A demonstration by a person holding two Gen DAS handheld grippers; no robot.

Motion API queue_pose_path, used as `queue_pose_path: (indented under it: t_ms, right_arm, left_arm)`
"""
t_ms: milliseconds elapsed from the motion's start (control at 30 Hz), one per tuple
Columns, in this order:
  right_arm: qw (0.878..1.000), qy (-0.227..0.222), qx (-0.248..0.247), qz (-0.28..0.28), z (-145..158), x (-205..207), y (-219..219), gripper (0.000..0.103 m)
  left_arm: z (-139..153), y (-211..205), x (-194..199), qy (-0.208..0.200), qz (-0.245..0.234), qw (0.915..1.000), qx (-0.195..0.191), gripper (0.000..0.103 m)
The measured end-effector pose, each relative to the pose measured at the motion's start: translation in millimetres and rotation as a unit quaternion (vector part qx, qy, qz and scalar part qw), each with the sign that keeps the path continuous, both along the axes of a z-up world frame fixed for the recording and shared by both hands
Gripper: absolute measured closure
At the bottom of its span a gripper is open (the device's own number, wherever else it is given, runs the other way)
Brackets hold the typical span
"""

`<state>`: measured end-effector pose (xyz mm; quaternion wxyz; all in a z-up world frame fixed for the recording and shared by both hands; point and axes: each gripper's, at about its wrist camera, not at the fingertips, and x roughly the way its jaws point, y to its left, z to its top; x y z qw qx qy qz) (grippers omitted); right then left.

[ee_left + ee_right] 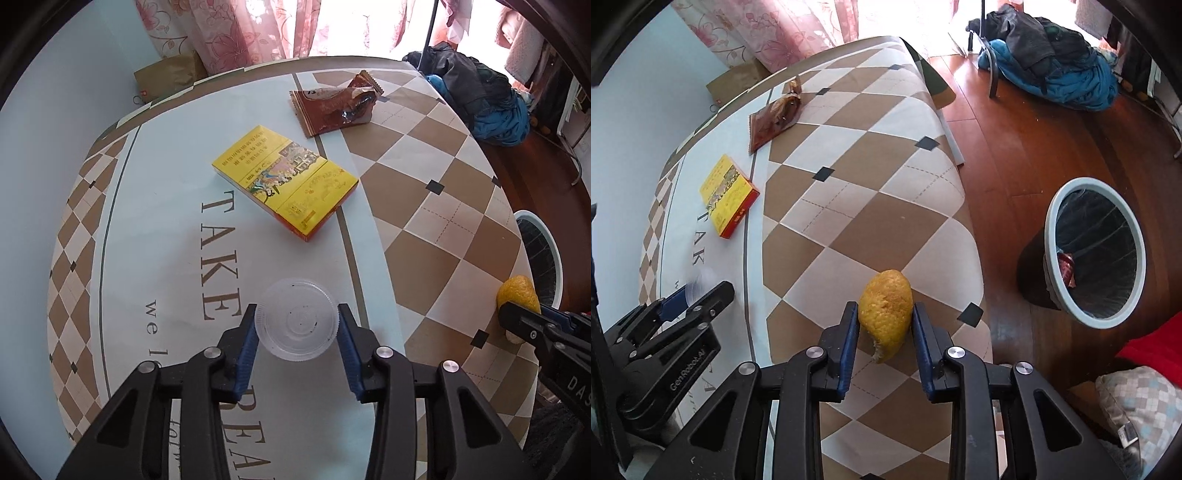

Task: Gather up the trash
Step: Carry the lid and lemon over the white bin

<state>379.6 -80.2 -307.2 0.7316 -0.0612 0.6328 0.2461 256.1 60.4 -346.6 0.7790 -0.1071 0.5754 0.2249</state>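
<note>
My left gripper (296, 318) has its blue pads against both sides of a clear plastic lid (297, 319) on the table. My right gripper (885, 317) has its pads on both sides of a yellow citrus peel (885, 317) near the table's right edge; the peel also shows in the left wrist view (518, 293). A yellow box (285, 181) lies mid-table and a brown snack wrapper (334, 104) lies beyond it. Both also show in the right wrist view, the box (727, 195) and the wrapper (774, 120).
A white-rimmed trash bin (1095, 251) with a black liner stands on the wooden floor right of the table. A chair with piled clothes (1049, 59) stands farther back. Curtains (236, 29) hang behind the table. A patterned cushion (1141, 410) lies at lower right.
</note>
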Motion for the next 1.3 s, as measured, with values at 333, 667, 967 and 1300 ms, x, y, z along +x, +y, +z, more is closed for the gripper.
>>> queue_pose_path:
  t_ms: [333, 667, 967, 1300]
  right_arm:
    - [1.0, -0.004, 0.009, -0.003, 10, -6, -3, 0.075]
    - [0.994, -0.066, 0.082, -0.037, 99, -29, -65, 0.075]
    - [0.979, -0.105, 0.101, -0.141, 141, -14, -204, 0.076]
    - [0.97, -0.065, 0.064, -0.224, 74, 65, -328, 0.076]
  left_arm:
    - [34, -10, -14, -0.025, -0.001, 0.9989, 0.04, 0.066]
    - [118, -65, -29, -0.1, -0.039, 0.9937, 0.031, 0.066]
    - [158, -176, 29, -0.144, -0.128, 0.9813, 0.003, 0.066]
    - [106, -277, 143, -0.112, -0.202, 0.9728, -0.021, 0.066]
